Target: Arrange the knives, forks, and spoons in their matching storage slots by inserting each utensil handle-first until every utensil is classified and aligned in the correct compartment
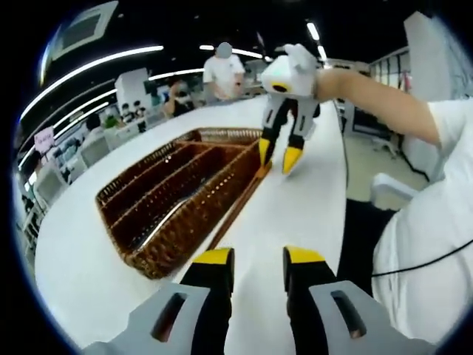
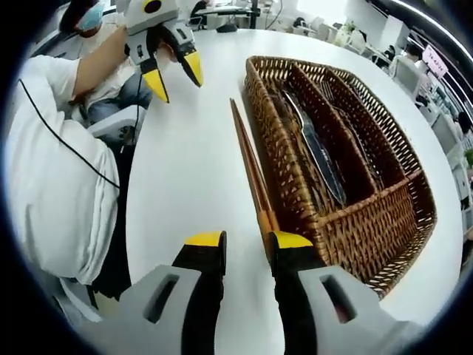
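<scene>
A long white table is occupied by one brown wicker cutlery basket, divided lengthwise into compartments, in which metal utensils are laid, a knife blade being made out in a middle slot though the rest cannot be counted. A pair of brown chopsticks is laid on the table just beside the basket's long wall, unobstructed. The left gripper and the right gripper are both held with jaws parted and nothing gripped, the chopsticks' near end being found at the right gripper's yellow tips.
</scene>
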`<state>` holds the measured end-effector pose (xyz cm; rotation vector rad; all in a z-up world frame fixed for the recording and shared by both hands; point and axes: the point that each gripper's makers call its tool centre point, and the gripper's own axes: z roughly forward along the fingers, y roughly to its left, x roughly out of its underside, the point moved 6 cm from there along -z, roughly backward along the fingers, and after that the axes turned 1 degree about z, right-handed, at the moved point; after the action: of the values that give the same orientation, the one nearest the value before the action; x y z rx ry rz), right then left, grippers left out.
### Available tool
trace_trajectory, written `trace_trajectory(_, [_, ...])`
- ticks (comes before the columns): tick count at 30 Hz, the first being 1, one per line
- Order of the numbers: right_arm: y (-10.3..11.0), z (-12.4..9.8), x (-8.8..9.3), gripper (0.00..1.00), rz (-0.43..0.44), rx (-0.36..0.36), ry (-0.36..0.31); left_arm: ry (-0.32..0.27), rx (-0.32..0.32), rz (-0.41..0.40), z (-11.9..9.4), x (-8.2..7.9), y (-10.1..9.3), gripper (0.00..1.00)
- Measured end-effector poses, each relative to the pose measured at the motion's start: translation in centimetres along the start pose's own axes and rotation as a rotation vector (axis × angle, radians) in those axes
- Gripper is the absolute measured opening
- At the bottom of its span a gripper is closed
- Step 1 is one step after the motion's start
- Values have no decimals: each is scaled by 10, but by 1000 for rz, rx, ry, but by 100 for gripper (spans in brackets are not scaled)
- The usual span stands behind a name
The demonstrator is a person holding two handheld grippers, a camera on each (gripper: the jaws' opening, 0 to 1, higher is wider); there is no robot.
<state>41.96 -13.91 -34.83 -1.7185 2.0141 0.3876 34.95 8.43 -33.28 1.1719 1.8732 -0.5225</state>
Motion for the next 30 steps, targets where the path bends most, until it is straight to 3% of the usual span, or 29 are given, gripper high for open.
trace_trajectory(30, [0,10,5,17,33,-30,29,-48,0,-41,-4,6,-8,25])
